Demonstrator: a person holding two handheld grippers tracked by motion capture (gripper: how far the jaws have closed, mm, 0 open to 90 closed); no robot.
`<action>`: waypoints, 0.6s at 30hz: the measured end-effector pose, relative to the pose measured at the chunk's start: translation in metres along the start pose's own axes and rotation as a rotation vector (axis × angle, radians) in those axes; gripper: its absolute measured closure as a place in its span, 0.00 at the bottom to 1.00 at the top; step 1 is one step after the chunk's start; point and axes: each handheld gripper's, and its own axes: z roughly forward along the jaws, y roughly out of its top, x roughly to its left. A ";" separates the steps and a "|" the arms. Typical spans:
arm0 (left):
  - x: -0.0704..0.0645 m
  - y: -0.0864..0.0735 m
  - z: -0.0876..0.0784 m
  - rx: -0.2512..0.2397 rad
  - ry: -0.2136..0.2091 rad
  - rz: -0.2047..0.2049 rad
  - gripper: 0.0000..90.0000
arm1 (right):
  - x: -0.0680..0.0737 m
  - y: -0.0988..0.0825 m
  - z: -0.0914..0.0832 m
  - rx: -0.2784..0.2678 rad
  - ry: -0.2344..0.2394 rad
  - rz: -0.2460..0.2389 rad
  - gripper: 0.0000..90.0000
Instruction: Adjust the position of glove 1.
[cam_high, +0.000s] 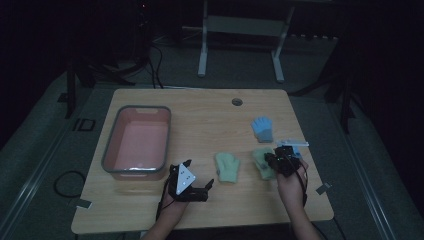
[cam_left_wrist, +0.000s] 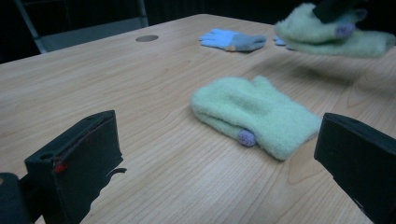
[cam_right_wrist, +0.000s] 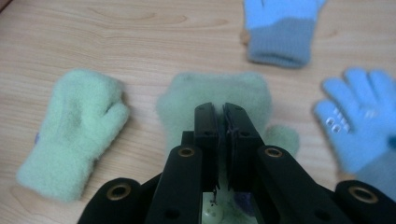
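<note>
The held mitten (cam_right_wrist: 219, 93) is a fuzzy pale green one, clamped by its cuff end between the shut jaws of the right gripper (cam_right_wrist: 223, 112). In the right gripper view its long axis runs straight away from the jaws, the rounded finger end farthest from them and the thumb sticking out to the right. In the left gripper view it hangs clear of the table (cam_high: 210, 117), folded over on itself, with a shadow on the wood beneath. From above it sits at the table's right side, just left of the right gripper.

Its twin, the second mitten (cam_high: 227, 167), lies flat near the middle of the table, finger end pointing away from the person, a small purple tag at its cuff edge.

The left gripper (cam_high: 200, 186) rests low on the table with its jaws wide apart and nothing between them, facing the second mitten
</note>
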 end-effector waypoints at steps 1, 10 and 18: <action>0.000 0.000 0.000 0.000 0.000 0.002 0.01 | 0.003 -0.004 0.003 0.006 -0.006 0.015 0.94; -0.001 0.000 0.000 0.003 0.003 0.012 0.01 | 0.011 -0.020 0.010 -0.033 -0.069 0.079 0.94; -0.001 0.000 0.000 0.004 0.002 0.007 0.01 | 0.000 -0.036 0.033 0.013 -0.083 0.124 0.83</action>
